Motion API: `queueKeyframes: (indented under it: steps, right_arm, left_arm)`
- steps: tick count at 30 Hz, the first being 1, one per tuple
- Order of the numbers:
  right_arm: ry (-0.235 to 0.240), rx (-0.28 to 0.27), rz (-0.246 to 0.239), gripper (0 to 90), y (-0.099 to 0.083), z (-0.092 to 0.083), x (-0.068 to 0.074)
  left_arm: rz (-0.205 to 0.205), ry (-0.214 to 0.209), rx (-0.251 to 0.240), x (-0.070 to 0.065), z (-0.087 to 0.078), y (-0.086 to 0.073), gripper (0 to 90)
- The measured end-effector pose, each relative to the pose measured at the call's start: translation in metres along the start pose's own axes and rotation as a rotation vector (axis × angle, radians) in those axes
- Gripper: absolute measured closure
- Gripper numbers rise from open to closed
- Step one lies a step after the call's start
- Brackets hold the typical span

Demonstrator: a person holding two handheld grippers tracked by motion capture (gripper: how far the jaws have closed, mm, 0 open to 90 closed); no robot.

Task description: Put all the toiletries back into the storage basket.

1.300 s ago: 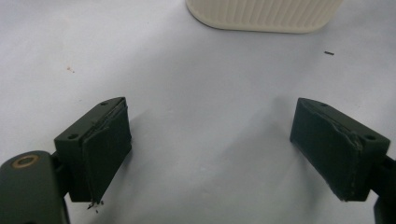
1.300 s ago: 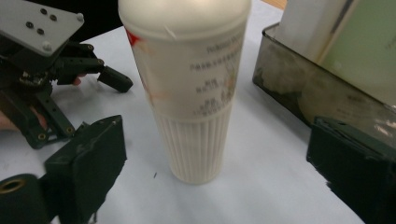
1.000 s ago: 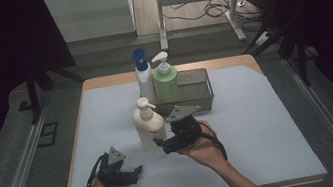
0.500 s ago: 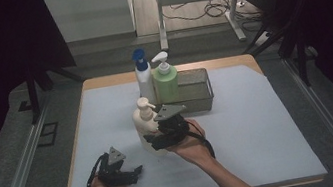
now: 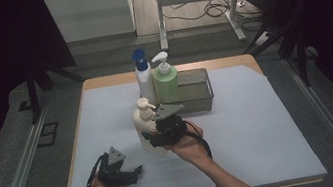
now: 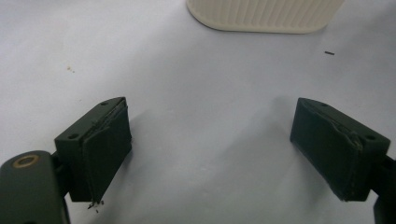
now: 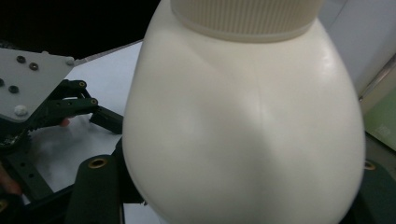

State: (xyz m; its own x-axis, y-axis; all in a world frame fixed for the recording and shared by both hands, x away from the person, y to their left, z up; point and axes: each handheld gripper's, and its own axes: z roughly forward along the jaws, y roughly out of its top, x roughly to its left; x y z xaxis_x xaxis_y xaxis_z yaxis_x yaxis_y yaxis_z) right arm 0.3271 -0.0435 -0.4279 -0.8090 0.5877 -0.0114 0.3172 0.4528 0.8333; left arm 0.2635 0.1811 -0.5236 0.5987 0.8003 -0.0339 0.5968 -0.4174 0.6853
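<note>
The right gripper (image 5: pixel 153 137) has its jaws set around the body of the cream pump bottle (image 5: pixel 147 129); they have just been closing, and in the right gripper view the bottle (image 7: pixel 243 126) sits between them with its sides against both jaws, so it looks gripped. The bottle stands upright on the pale mat (image 5: pixel 260 124), nearer the tabletop's front edge than its back edge and a little left of the middle. The left gripper (image 5: pixel 134 172) rests near the front left corner, jaws spread wide with nothing between them; in its own view the bare mat (image 6: pixel 210 130) lies between the pads and the bottle's ribbed base (image 6: pixel 264 16) stands just beyond. Toward the back edge stand a white bottle with a blue cap (image 5: pixel 144 79) and a green pump bottle (image 5: pixel 166 81), touching side by side, with a grey mesh basket (image 5: pixel 197 91) just beside the green one.
</note>
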Motion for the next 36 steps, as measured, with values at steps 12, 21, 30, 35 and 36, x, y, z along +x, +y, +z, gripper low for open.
queueKeyframes:
  steps: [12,21,30,35,36]
  right_arm:
    - [0.010,0.031,-0.002,36.8,0.000,-0.014,-0.007]
    - [-0.010,0.022,0.027,36.8,-0.002,-0.035,-0.019]
    - [-0.032,0.038,0.043,36.9,-0.004,-0.058,-0.033]
    - [-0.047,0.032,0.055,36.9,-0.003,-0.074,-0.041]
    - [-0.052,0.031,0.058,36.9,-0.003,-0.077,-0.043]
  left_arm:
    - [-0.002,-0.001,0.000,0.000,0.000,0.000,12.3]
    - [-0.001,-0.002,0.002,0.000,0.000,0.000,12.4]
    - [-0.003,-0.003,-0.001,0.000,0.000,0.000,12.4]
    - [-0.003,-0.002,0.000,0.000,0.000,0.000,12.4]
    - [-0.003,-0.002,0.000,0.000,0.000,0.000,12.4]
